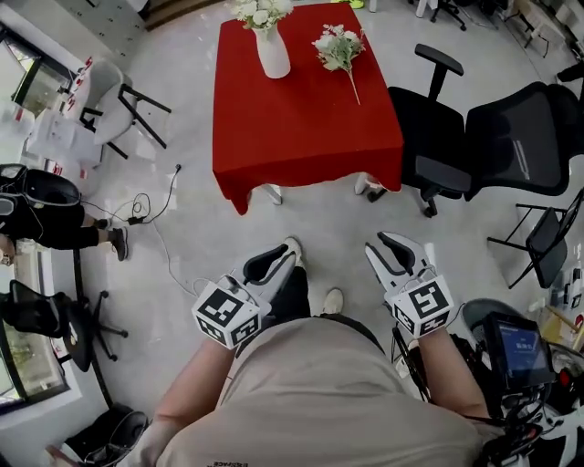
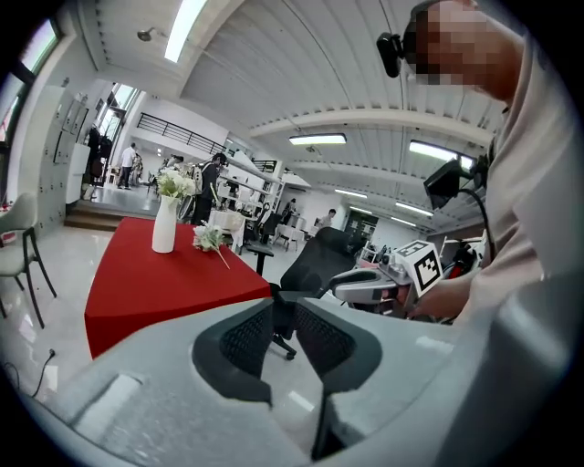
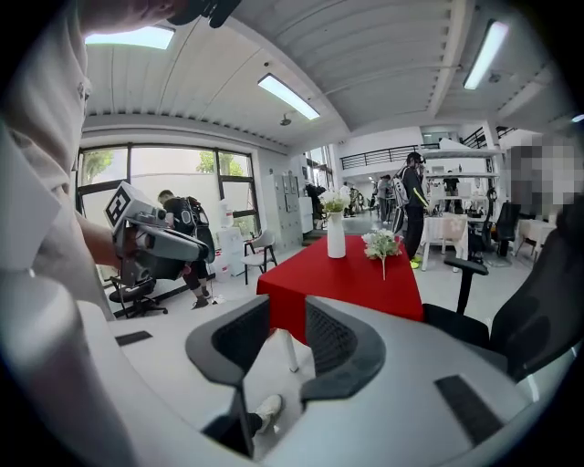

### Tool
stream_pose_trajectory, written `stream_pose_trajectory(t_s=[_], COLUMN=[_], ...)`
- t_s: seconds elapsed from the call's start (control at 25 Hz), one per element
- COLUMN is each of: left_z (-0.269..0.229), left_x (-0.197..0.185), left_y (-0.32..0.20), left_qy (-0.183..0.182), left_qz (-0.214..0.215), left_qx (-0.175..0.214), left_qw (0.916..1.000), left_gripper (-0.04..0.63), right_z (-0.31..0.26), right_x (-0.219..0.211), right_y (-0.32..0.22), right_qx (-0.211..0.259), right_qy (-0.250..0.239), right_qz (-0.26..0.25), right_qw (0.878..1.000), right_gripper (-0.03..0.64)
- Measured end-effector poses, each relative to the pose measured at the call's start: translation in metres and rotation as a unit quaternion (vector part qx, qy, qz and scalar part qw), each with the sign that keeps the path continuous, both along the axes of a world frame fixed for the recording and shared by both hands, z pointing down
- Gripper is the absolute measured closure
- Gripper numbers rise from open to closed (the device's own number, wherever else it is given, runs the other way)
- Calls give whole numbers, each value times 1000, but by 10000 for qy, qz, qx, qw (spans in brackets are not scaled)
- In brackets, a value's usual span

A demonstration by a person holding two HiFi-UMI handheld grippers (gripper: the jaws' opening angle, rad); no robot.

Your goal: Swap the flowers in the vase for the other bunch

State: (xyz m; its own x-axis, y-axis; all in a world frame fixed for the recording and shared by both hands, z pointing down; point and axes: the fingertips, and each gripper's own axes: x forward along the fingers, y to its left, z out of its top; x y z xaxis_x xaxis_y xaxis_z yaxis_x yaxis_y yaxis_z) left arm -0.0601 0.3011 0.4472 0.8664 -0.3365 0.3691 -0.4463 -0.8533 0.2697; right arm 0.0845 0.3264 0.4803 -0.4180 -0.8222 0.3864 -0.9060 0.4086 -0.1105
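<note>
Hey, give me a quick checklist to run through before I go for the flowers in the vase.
1. Left gripper empty, jaws apart: ok.
2. Right gripper empty, jaws apart: ok.
3. Vase upright on the red table, flowers in it: ok.
4. Other bunch lying on the table beside the vase, not touching it: ok.
5. Table within reach: not ok, open floor lies between.
6. Black chair at the table's right side out of the way: cannot tell.

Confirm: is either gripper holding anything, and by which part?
Nothing held: left gripper and right gripper are both open and empty; the vase and the loose bunch sit on the red table ahead.
</note>
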Motion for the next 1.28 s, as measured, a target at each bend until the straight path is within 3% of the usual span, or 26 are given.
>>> stream_pose_trajectory(t_s=[0.08, 0.16, 0.44, 0.72, 1.08, 1.28], left_z=[4, 10, -11, -11, -13, -26], left_x=[0, 5, 35, 31, 43, 53], left_y=[-28, -52, -151, -239, -294, -314], left_qy=[46, 122, 325, 302, 300, 362], left_qz=[26, 116, 395, 637, 124, -522], left_qx=[-15, -43, 19, 56, -25, 15], left_qw=[10000, 9998, 9987, 9975, 9995, 9980], left_gripper=[492, 468, 459, 460, 460, 509], right_z=[3, 6, -25, -34, -30, -44], right_x=[-1, 1, 10, -2, 14, 28], right_y=[-24, -44, -133, -229, -331, -405], right_qx=[-30, -74, -67, 52, 53, 242], right_qy=[8, 50, 330, 410, 298, 256], right_qz=[64, 151, 294, 380, -252, -819], right_qw=[10000, 9998, 9990, 9984, 9992, 9960], right_gripper=[489, 486, 486, 486, 446, 431])
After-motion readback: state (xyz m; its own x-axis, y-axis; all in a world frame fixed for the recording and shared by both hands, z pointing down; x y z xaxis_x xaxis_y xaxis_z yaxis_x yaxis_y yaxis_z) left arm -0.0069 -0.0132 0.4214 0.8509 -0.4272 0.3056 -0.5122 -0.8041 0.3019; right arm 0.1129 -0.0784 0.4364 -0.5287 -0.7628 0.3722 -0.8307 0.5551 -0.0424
